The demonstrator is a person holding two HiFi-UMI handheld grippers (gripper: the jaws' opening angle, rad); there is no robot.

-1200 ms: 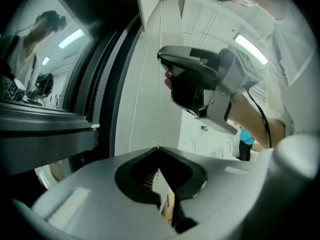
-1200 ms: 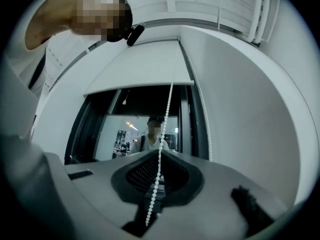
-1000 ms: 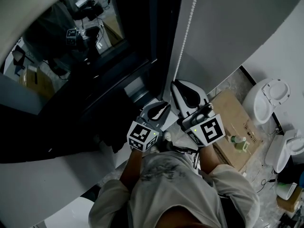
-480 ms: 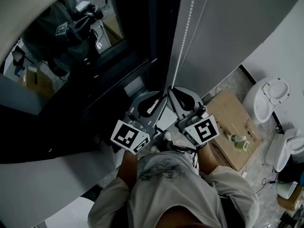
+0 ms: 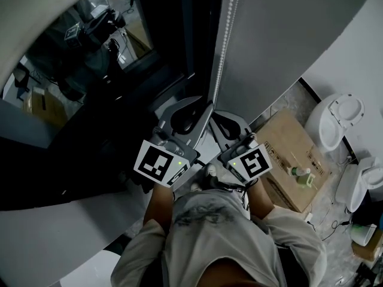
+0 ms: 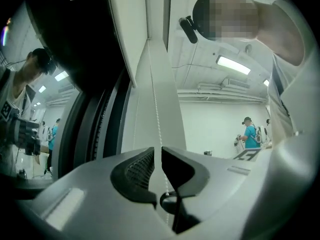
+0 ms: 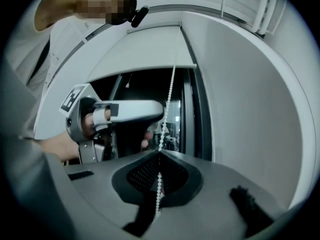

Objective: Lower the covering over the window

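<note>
A white bead chain hangs beside the dark window. In the right gripper view the pale roller blind covers only the top of the glass. My right gripper is shut on the chain, which runs straight between its closed pads. My left gripper sits just above it on the same chain. Its jaws have just been closing. A narrow gap still shows between them, and the chain passes through it without being pinched.
A cardboard box with a green bottle lies on the floor at the right. White round fixtures stand beyond it. The window frame rises left of the chain, the grey wall to its right. A person in teal stands far off.
My left gripper has climbed along the chain from below the right gripper's level to just above it. The right gripper has sunk a little with the chain in it.
</note>
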